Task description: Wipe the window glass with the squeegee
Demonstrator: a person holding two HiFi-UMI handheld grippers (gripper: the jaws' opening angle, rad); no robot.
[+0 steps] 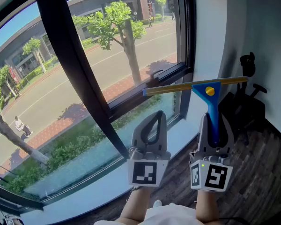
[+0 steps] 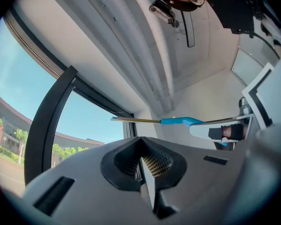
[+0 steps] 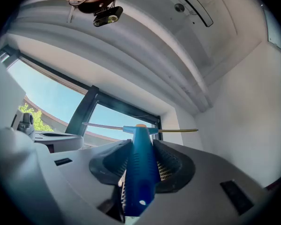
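Dark wood-plank floor [image 1: 267, 172] — black gear [image 1: 241, 111] stands on it, far right.

Both rigs are light grey moulded plastic, left gripper [image 1: 157, 114] and right gripper [image 1: 214, 120] alike, with black mesh-textured jaw pads [image 2: 157, 163]. Each rear cube [image 1: 145, 172] carries black-and-white square markers. The person's top [image 1: 171, 216] looks white.

**Upper-floor room above a street**

A large black-framed window [image 1: 75, 74] looks steeply down on a grey road lined with trees [image 1: 51, 95]. Plain white walls [image 1: 257, 22] and a dark wood-plank floor [image 1: 267, 172] suggest an office-type interior.
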